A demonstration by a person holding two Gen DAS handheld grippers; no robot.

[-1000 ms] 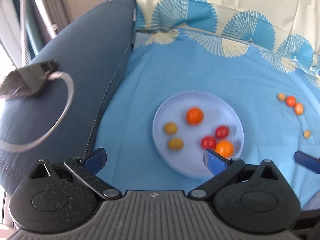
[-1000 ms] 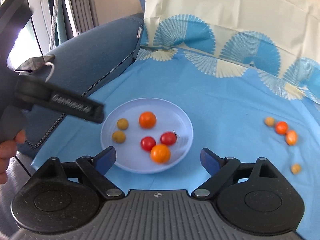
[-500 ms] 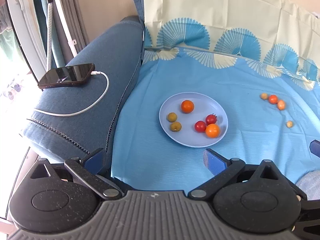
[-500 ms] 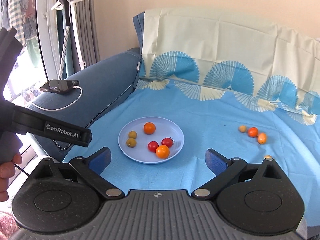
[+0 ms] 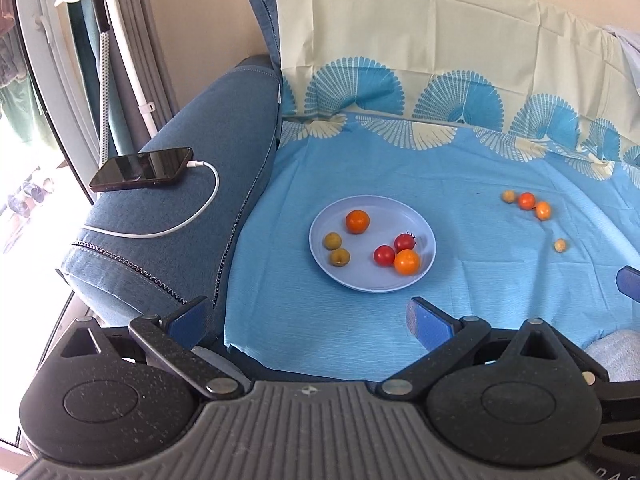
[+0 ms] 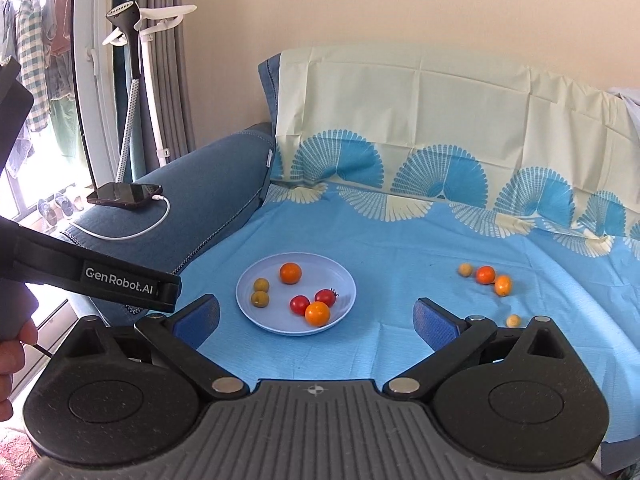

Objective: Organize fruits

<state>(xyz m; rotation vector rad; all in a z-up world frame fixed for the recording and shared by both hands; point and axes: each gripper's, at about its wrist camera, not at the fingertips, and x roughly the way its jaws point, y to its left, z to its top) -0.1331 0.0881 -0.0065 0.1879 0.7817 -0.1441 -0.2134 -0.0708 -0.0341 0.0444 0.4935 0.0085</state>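
A pale blue plate (image 5: 362, 280) (image 6: 248, 304) lies on the blue cloth and holds several small fruits: orange (image 5: 357, 221), red (image 5: 384, 255) and yellow-green (image 5: 339, 257). Several more small fruits lie loose on the cloth to the right, among them an orange one (image 5: 526, 200) (image 6: 485, 274) and a small yellow one (image 5: 560, 245) (image 6: 513, 320). My left gripper (image 5: 308, 316) is open and empty, well back from the plate. My right gripper (image 6: 316, 320) is open and empty, also back from the plate. The left gripper's body (image 6: 120, 280) shows in the right wrist view.
A blue sofa armrest (image 5: 192, 184) at the left carries a black phone (image 5: 142, 168) on a white cable (image 5: 208, 208). The cloth-covered backrest (image 5: 440, 60) rises behind. A garment steamer stand (image 6: 136, 80) and curtains are at far left.
Both grippers have pulled back and up from the plate, so the plate and fruits look smaller and more of the sofa and room shows. Both stay open.
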